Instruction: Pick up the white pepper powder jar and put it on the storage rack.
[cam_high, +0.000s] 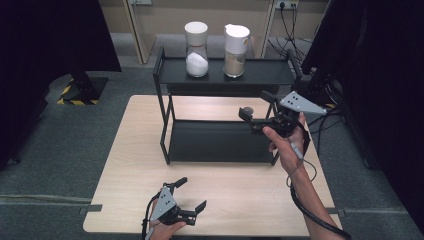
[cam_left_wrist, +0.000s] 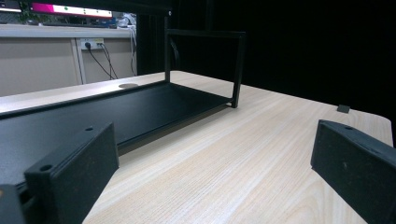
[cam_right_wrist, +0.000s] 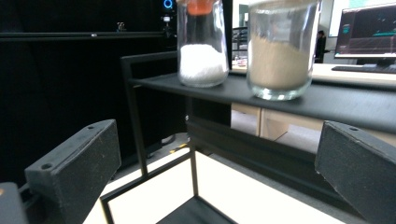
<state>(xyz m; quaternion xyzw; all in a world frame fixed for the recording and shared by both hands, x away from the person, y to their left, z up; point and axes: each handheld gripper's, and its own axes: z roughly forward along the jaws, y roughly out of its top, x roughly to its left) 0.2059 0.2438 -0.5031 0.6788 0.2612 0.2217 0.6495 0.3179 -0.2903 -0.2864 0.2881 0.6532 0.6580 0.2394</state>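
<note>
High view: a black two-tier rack (cam_high: 165, 90) stands on the far half of a light wooden table (cam_high: 130, 170); on its top shelf, side by side and apart, stand a jar of white powder (cam_high: 196, 49) on the left and a jar of tan powder (cam_high: 235, 51) on the right, both upright and capped; the right gripper (cam_high: 256, 111) is raised at the rack's right end, below the shelf edge, jaws spread and empty, pointing left and slightly far, the hand (cam_high: 286, 142) under it with the forearm running in from the near right; the left gripper (cam_high: 190, 194) rests low at the near edge of the table, jaws likewise spread and empty, well apart from the rack. The step in hand reads as a reach for the tan jar, the nearer of the two; to do it well, lift the gripper clear of the shelf lip, keep the jaws level and wide, and straddle the glass below the cap before closing, without nudging the white jar.

Left gripper view: both black jaws stand wide apart over bare tabletop (cam_left_wrist: 243, 154); the rack's lower shelf (cam_left_wrist: 116, 112) lies to the left and farther off; nothing lies between the jaws.

Right gripper view: the camera looks up from beneath shelf height; the white jar (cam_right_wrist: 201, 44) and tan jar (cam_right_wrist: 281, 49) stand on the top shelf (cam_right_wrist: 345, 105) above the open jaws; neither is touched.
</note>
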